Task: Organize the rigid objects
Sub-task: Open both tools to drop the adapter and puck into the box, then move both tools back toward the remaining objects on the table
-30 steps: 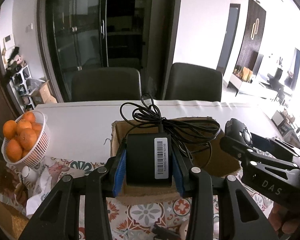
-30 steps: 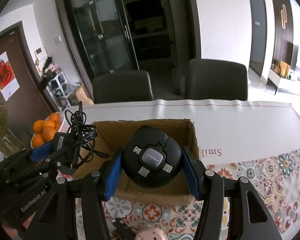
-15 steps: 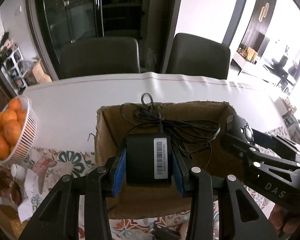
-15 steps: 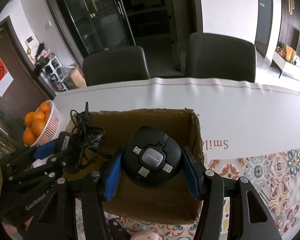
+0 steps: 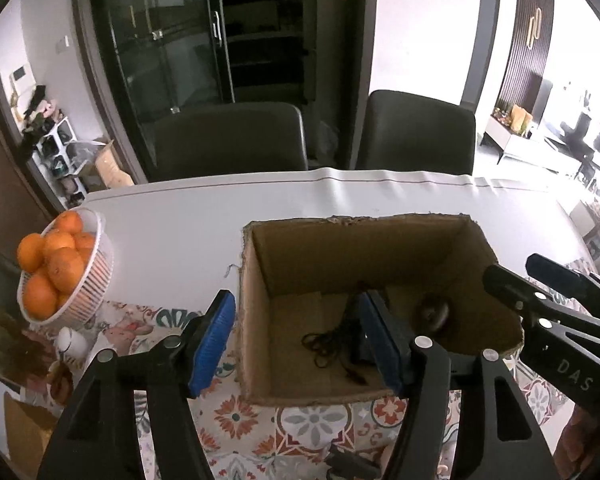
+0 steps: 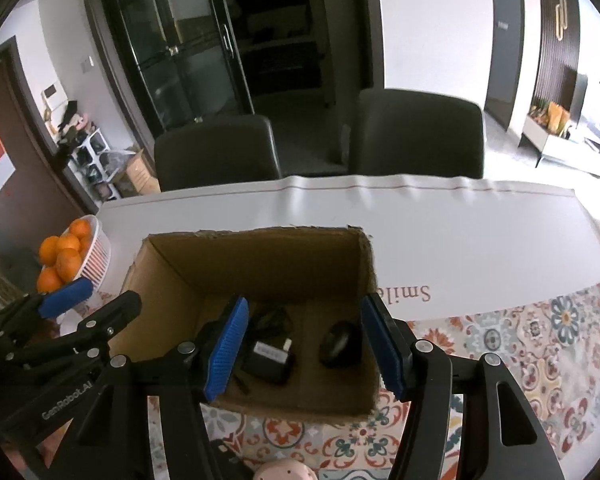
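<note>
daylight is flooding in from the bright room on my right, blowing out the floor and furniture there to near white. the glass cabinet (image 5: 204,60) ahead is staying dark, giving back only faint reflections. the white table cover (image 6: 440,224) is glaring softly, while the inside of the cardboard box (image 5: 364,256) is sitting in shadow, so what is lying on its floor is reading murky. the fisheye is bending the walls and darkening the corners of both views. focus is looking a little soft throughout.
</note>
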### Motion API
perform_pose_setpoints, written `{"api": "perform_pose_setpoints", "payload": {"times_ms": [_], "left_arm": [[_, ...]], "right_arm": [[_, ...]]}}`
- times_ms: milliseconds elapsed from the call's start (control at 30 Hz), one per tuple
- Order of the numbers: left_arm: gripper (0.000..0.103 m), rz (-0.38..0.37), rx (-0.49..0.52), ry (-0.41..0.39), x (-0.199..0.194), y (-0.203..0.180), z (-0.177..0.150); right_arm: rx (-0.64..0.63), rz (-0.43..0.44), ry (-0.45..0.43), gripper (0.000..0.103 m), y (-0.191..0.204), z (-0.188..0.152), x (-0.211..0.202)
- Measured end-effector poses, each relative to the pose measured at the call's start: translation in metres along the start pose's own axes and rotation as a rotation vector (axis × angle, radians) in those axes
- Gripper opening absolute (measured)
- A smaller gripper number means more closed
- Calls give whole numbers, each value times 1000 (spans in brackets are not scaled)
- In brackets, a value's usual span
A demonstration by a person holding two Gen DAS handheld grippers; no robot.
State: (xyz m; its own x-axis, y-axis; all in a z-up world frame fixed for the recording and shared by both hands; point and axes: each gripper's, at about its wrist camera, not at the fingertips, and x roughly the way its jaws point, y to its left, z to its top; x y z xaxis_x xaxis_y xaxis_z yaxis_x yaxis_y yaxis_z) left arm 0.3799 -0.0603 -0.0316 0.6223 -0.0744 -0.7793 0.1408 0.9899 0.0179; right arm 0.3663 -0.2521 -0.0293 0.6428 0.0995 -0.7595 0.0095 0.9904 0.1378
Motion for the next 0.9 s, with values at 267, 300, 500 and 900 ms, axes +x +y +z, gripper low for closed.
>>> {"api": "perform_pose_setpoints", "payload": {"times_ms": [267, 300, 500, 900], "left_arm": [[70, 7, -12, -65, -42, 7, -15], [71, 11, -15, -73, -48, 8, -18], [73, 23, -18, -118, -82, 12, -33], [79, 59, -1, -149, -118, 18, -82]], "right_arm": [[-4, -29, -65, 63, 7, -14, -38], [-5, -35, -76, 64, 8, -16, -44], [-4, -25, -132, 67, 16, -32, -75], [-15, -46, -171, 71, 30, -83, -114]]}}
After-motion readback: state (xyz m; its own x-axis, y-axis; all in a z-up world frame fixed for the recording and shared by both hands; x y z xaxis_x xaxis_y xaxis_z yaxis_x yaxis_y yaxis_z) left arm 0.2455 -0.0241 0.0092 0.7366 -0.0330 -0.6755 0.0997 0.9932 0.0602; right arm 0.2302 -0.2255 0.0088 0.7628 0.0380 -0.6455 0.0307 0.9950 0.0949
